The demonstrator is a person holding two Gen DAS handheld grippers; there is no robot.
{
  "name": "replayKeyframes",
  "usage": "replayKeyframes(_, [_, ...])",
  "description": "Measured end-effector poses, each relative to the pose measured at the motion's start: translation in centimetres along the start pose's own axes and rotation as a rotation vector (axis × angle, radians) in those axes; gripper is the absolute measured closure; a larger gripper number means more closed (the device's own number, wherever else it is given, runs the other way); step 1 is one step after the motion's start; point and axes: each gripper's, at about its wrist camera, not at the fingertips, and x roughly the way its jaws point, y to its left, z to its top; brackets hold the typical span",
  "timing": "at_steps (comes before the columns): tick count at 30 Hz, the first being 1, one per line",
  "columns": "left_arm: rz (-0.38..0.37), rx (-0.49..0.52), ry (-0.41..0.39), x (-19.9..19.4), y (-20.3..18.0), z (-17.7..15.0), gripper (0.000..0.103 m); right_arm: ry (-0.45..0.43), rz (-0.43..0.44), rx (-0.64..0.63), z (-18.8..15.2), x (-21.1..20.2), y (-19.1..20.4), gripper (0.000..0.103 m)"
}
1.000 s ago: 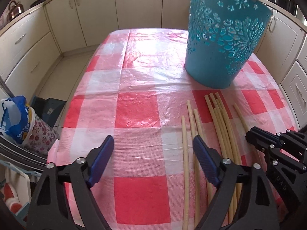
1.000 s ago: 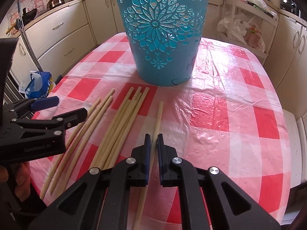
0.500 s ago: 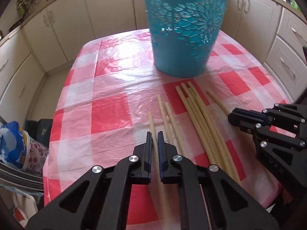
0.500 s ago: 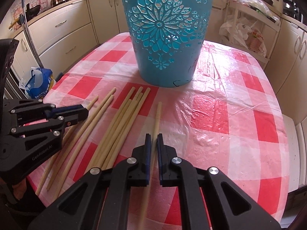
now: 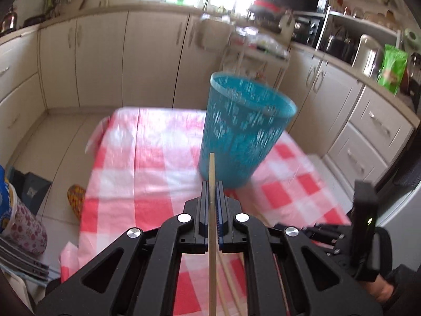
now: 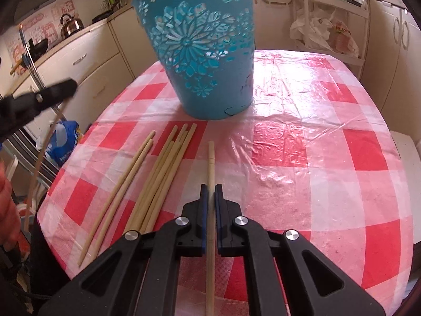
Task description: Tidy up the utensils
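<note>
Nearest, the left gripper (image 5: 211,197) is clamped on one wooden stick (image 5: 212,237), raised clear of the checked tablecloth (image 5: 147,173); its lower end runs out of frame. The right gripper (image 6: 209,200) is likewise closed on a second stick (image 6: 210,184), whose far tip rests on the cloth and whose near end is cut off. Beside it, loose sticks (image 6: 160,173) lie in two groups; their exact number is hard to count where they overlap. Beyond them stands the blue perforated basket (image 6: 202,52), motion-blurred in the left view, its interior hidden.
</note>
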Motion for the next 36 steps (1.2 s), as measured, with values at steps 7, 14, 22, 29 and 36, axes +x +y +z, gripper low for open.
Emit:
replayKeyframes(7, [-0.054,0.013,-0.159,-2.6,-2.1,5.3,0.098,-0.057,0.065,0.094,0.0,-0.9,-1.6,0.097])
replayKeyframes(14, [-0.093,0.063,-0.339,-2.5,-5.8,13.4,0.098,-0.084,0.083,0.128,0.0,-1.2,-2.2,0.097])
replayKeyframes(22, [-0.080,-0.058,-0.482,2.0,-6.1,20.1,0.098,-0.080,0.104,0.147,0.0,-1.1,-2.6,0.097])
replayKeyframes(29, [-0.029,-0.051,-0.390,7.0,-5.3,17.8,0.098,-0.086,0.114,0.169,-0.1,-1.2,-3.0,0.097])
replayKeyframes(36, [0.009,-0.010,-0.308,7.4,-4.9,15.1,0.097,-0.093,0.111,0.175,-0.2,-1.3,-3.1,0.097])
